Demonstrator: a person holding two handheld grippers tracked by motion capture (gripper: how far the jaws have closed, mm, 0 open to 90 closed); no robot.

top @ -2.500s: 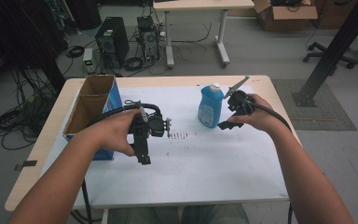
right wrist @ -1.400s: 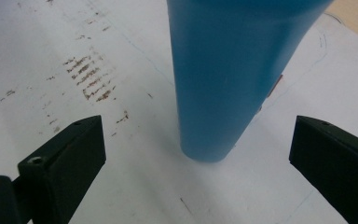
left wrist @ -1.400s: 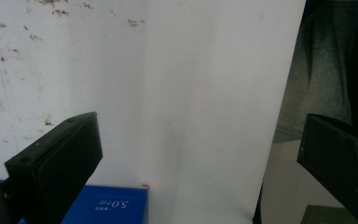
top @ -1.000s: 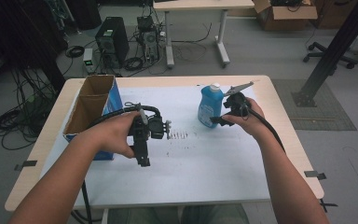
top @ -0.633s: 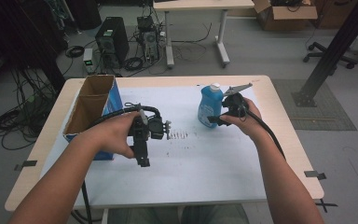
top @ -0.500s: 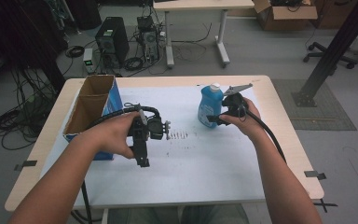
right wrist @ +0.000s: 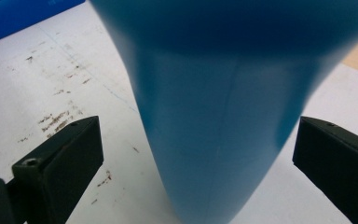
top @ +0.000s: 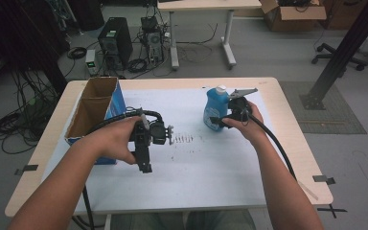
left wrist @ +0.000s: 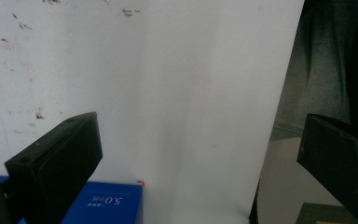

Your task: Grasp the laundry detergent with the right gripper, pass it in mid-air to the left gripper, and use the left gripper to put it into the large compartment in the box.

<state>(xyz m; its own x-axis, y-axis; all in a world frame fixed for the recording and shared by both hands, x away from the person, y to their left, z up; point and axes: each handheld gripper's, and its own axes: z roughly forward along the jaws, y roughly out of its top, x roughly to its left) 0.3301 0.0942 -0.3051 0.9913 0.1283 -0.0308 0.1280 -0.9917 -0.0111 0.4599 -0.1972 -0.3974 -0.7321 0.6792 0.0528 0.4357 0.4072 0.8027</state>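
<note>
Right hand-held gripper wide open around blue bottle near surface far edge; left hand-held gripper open, empty.

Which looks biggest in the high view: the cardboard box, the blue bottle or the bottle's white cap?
1. cardboard box
2. blue bottle
3. white cap

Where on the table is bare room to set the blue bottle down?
Free: the white sheet along the near edge, between both forearms. Crowded: the far right, where the right gripper straddles the blue bottle, and the left by the cardboard box.
</note>
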